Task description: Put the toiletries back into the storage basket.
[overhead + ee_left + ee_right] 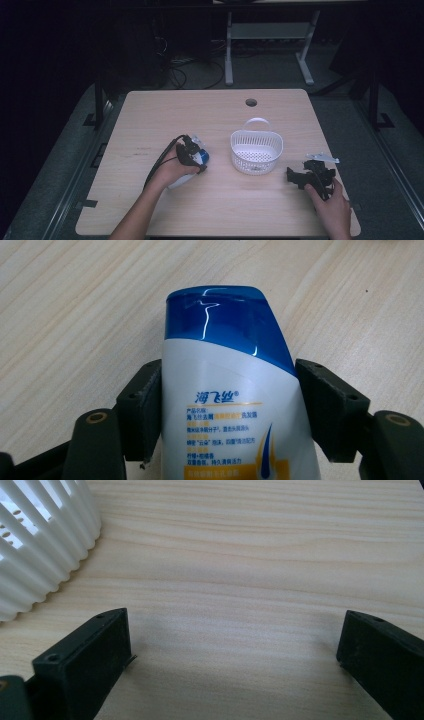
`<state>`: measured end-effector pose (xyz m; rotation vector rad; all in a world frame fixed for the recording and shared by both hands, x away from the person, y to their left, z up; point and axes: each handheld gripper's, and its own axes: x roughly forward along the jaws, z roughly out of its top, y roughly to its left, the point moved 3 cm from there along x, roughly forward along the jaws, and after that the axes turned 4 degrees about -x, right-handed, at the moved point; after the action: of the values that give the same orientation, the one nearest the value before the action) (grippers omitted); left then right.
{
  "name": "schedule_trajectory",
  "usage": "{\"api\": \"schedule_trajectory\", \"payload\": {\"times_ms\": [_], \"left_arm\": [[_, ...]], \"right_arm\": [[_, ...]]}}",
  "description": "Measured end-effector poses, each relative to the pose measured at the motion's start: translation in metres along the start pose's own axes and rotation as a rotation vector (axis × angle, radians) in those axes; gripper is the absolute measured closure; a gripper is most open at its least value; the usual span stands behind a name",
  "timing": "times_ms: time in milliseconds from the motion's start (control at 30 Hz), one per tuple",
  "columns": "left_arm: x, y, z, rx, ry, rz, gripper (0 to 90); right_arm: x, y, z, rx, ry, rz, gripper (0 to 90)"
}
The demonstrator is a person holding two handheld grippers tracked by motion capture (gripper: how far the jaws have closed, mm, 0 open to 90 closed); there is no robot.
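Note:
A white shampoo bottle (202,158) with a blue cap lies on the wooden table, left of centre. In the left gripper view the bottle (225,405) sits cap-forward between the two black jaws, and both pads touch its sides just below the cap. So my left gripper (196,159) is shut on the bottle, which still rests on the table. My right gripper (296,178) rests low at the table's right side with its jaws wide apart. In the right gripper view, the right gripper (235,640) has bare wood between its pads.
A white slatted plastic basket (234,145) with a handle stands in the table's middle, between the two hands; its ribbed wall (40,545) is close on the left in the right gripper view. A cable hole (251,102) lies near the far edge.

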<state>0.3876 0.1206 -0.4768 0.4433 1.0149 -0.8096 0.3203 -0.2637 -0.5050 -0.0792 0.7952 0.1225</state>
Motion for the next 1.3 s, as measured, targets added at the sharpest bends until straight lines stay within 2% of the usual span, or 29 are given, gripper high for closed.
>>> {"api": "schedule_trajectory", "payload": {"times_ms": [500, 867, 1033, 1067, 1233, 1300], "left_arm": [[-0.003, 0.003, -0.001, -0.003, -0.007, 0.007, 34.7], [-0.021, 0.008, -0.002, -0.040, -0.083, -0.019, 35.1], [-0.030, 0.011, -0.003, -0.058, -0.120, -0.044, 35.2], [-0.034, 0.013, -0.003, -0.064, -0.145, -0.055, 35.2], [-0.043, 0.017, -0.005, -0.083, -0.190, -0.085, 35.4], [-0.045, 0.018, -0.005, -0.088, -0.197, -0.087, 35.4]], "right_arm": [[0.000, 0.000, 0.000, 0.000, 0.000, 0.000, 0.4], [0.000, 0.000, 0.000, 0.000, 0.000, 0.000, 0.4], [0.000, 0.000, 0.000, 0.000, 0.000, 0.000, 0.4], [0.000, 0.000, 0.000, 0.000, 0.000, 0.000, 0.4], [0.000, 0.000, 0.000, -0.002, 0.000, 0.002, 0.4], [0.000, 0.000, 0.000, -0.003, 0.000, 0.002, 0.4]]}}
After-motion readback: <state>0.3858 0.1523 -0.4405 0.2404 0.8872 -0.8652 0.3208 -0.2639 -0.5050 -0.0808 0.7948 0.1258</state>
